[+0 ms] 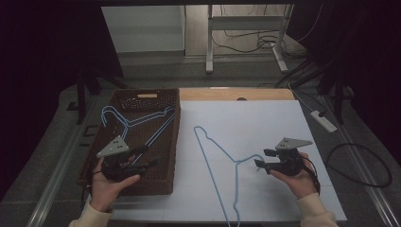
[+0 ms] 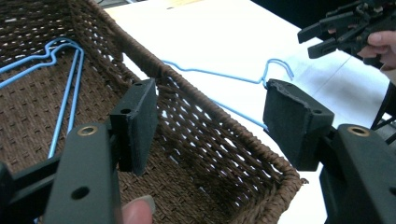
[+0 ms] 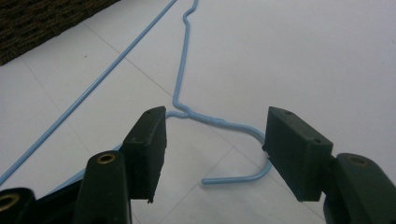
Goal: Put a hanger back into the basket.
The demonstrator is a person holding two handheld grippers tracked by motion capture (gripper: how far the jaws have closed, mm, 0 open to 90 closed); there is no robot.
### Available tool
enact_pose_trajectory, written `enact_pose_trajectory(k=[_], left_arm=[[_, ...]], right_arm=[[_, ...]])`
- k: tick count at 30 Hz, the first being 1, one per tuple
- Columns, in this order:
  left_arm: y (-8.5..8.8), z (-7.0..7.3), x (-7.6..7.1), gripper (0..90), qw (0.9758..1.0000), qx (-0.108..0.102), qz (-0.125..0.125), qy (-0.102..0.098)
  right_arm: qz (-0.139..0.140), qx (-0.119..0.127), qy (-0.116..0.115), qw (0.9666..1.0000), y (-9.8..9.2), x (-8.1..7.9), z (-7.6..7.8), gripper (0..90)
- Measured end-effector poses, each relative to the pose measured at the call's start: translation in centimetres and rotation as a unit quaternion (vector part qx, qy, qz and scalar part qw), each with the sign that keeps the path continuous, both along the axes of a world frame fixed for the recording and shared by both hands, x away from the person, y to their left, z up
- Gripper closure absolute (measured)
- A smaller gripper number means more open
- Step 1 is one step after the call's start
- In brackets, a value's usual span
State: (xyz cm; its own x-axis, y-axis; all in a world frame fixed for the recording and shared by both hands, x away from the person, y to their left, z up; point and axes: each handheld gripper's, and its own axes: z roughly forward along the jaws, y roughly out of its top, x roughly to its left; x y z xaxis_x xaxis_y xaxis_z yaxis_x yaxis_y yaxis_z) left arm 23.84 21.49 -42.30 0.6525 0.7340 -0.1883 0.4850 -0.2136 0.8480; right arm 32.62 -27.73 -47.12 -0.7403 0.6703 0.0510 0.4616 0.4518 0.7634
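A blue wire hanger lies flat on the white table top, its hook toward my right gripper. In the right gripper view the hook curls on the table in the gap between the open jaws of that gripper, and neither pad touches it. My left gripper hovers over the brown wicker basket, open with nothing between its pads. Blue hangers lie in the basket, toward its far end.
The basket's right wall stands between my left gripper and the hanger on the table. My right gripper shows beyond it. A white power strip and cables lie off the table's right edge. A desk frame stands behind.
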Motion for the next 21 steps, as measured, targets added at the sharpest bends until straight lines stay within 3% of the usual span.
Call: enact_pose_trajectory(k=[3,21], left_arm=[[-0.43,-0.22,-0.12,36.2,0.9999,0.013,0.000,-0.004],[-0.48,-0.68,-0.40,36.4,0.9999,0.014,-0.001,-0.005]], right_arm=[[-0.001,0.000,0.004,1.0000,-0.12,0.01,0.02,39.7],[-0.011,-0.009,0.010,0.9998,-0.25,0.65,-0.19,39.4]])
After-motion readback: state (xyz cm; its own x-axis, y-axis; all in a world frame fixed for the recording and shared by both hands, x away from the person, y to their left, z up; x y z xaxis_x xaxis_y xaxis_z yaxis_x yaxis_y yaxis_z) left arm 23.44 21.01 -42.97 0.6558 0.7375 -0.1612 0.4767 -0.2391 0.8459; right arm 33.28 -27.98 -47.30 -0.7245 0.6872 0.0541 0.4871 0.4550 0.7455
